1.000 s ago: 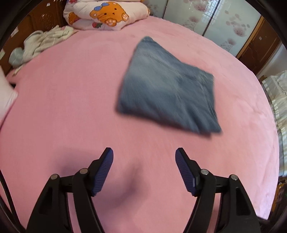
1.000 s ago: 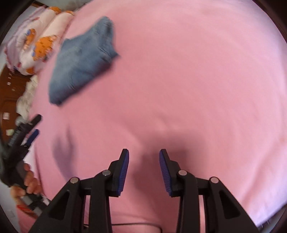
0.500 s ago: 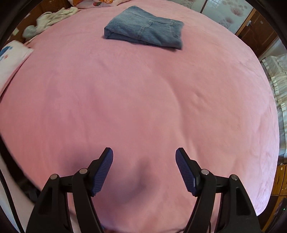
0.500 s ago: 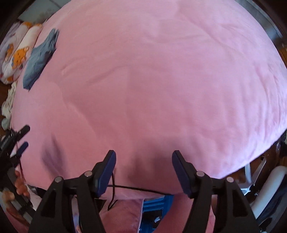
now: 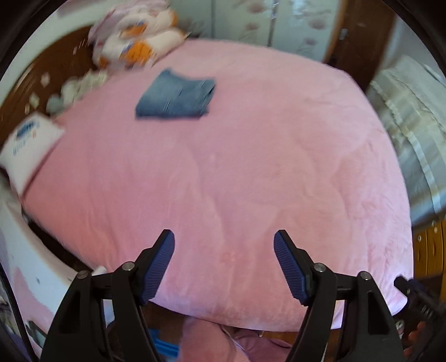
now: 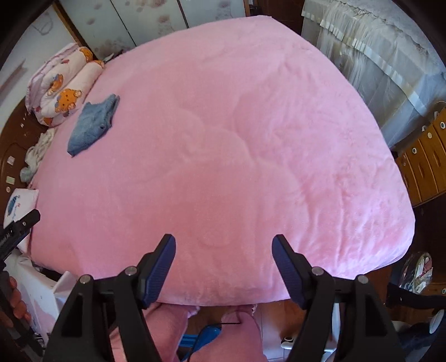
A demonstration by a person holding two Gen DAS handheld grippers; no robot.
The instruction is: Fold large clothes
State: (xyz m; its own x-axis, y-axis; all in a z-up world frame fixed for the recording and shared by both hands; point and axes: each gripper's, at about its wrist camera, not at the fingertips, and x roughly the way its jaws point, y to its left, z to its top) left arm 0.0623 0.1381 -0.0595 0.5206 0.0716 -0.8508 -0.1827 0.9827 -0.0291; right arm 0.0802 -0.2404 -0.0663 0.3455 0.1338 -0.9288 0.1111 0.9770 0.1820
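Left wrist view looks down over a wide bed covered by a soft pink plush blanket (image 5: 251, 167), and most of this picture is blurred. At the far left corner a rolled white quilt printed with orange cartoon bears (image 5: 133, 44) lies against a dark brown wooden headboard (image 5: 55, 72). Just near of it sits a crumpled heap of pale cloth (image 5: 75, 89), and nearer still on the left edge a white pillow with a blue print (image 5: 28, 150). Beyond the bed stand pale sliding doors with a flower pattern (image 5: 267, 22); a sheer whitish curtain (image 5: 412, 117) hangs at the right. Nothing lies on the blanket between the grippers and the clothing.

The left gripper (image 5: 224, 264) hangs above the near edge of the bed, its blue ribbed pads wide apart and opening, with nothing between them. The right gripper (image 6: 223, 267) hovers over the same near edge, jaws likewise wide and opening, empty. In the right wrist view a wooden chest of drawers (image 6: 423, 156) stands at the right.

The folded blue denim garment (image 5: 175, 97) lies on the far left part of the blanket, near the bear quilt and well apart from both grippers. It forms a compact, roughly rectangular stack of layers, faded in colour. In the right wrist view the folded blue denim garment (image 6: 92, 125) shows sharper, its near corner pointed and its upper layers slightly rumpled along the far end.
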